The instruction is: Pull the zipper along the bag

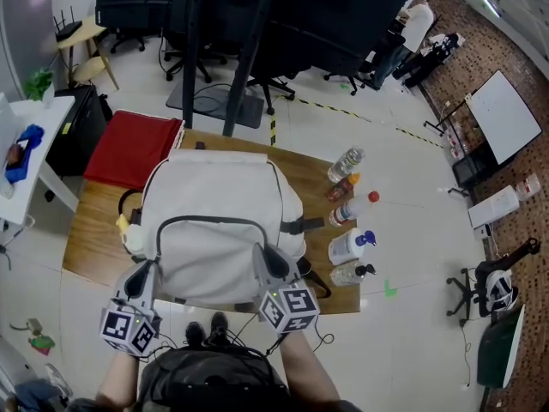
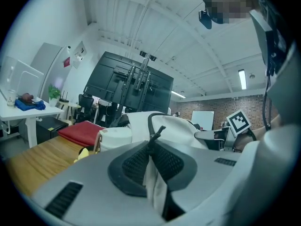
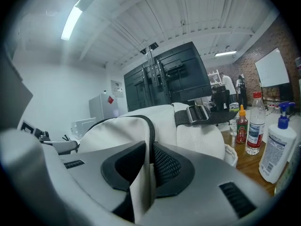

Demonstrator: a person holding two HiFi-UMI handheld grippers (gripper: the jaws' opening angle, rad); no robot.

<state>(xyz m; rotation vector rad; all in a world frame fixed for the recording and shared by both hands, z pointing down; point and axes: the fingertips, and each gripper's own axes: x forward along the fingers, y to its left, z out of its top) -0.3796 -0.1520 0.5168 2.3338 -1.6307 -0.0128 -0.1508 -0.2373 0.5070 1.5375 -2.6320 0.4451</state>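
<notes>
A pale grey backpack [image 1: 219,213] lies flat on the wooden table [image 1: 90,239]. A dark zipper track [image 1: 210,221] arcs across its near half. My left gripper [image 1: 147,275] is at the bag's near left corner. In the left gripper view it [image 2: 151,147] is shut on a fold of white fabric, and the black zipper pull [image 2: 159,131] sticks up from between its pads. My right gripper [image 1: 268,264] is at the near right corner. In the right gripper view it [image 3: 149,159] is shut on bag fabric beside the dark zipper track [image 3: 151,128].
Several bottles stand at the table's right edge: a water bottle [image 1: 346,161], a sauce bottle [image 1: 343,185] and a white pump bottle [image 1: 350,245]. A red pad [image 1: 133,148] lies at the far left corner. A black strap and buckle [image 3: 197,113] cross the bag's right side.
</notes>
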